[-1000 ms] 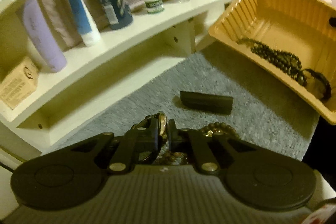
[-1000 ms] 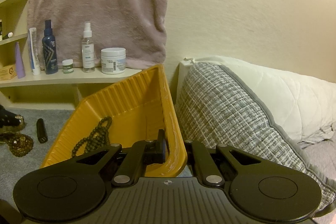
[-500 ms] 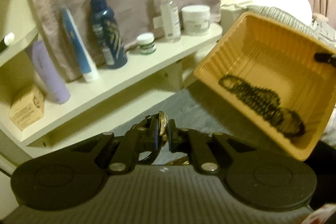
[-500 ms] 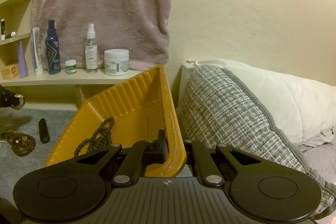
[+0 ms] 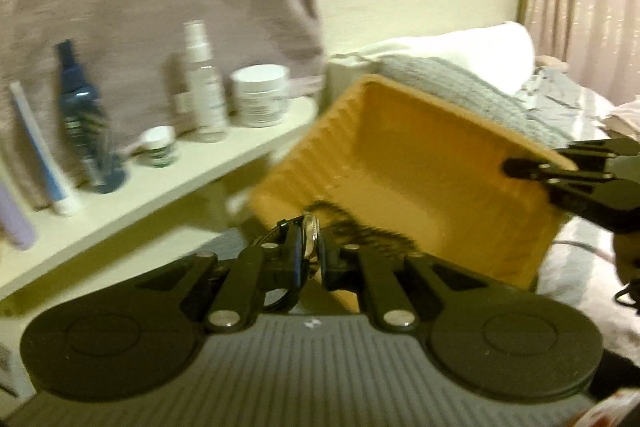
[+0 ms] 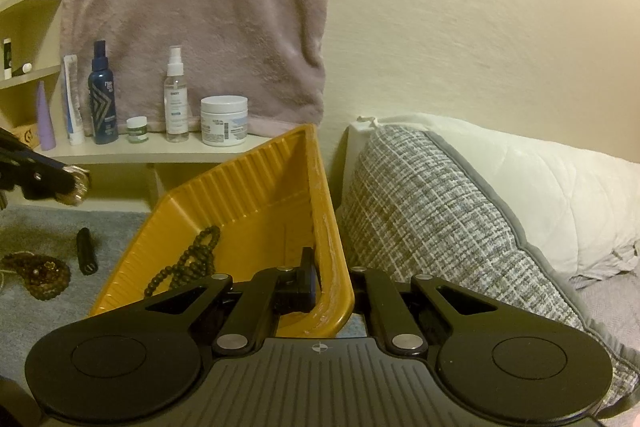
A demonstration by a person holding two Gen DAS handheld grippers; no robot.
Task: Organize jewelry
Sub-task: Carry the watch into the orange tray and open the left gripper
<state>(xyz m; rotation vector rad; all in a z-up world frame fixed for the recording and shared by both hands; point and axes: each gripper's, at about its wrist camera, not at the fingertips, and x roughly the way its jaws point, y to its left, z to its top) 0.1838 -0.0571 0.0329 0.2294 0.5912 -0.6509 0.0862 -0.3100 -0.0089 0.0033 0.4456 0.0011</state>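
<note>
A watch (image 5: 309,227) with a round metal case and black strap is pinched in my left gripper (image 5: 314,255), which hangs in the air just in front of the tilted yellow tray (image 5: 420,155). In the right wrist view the left gripper (image 6: 76,185) and watch (image 6: 82,183) sit at the far left, above the carpet. My right gripper (image 6: 332,279) is shut on the tray's rim (image 6: 324,211) and holds the tray tipped. A dark bead necklace (image 6: 192,259) lies inside the tray. A brown bead bracelet (image 6: 40,275) and a black tube (image 6: 86,251) lie on the grey carpet.
A cream shelf (image 6: 160,151) carries several bottles and jars, with a mauve towel (image 6: 200,7) hanging behind it. A grey woven cushion (image 6: 420,211) and a white pillow (image 6: 540,179) lie right of the tray.
My left gripper has risen off the carpet with the watch and swung toward the tray, which now fills more of its view. The right gripper and tray have kept still.
</note>
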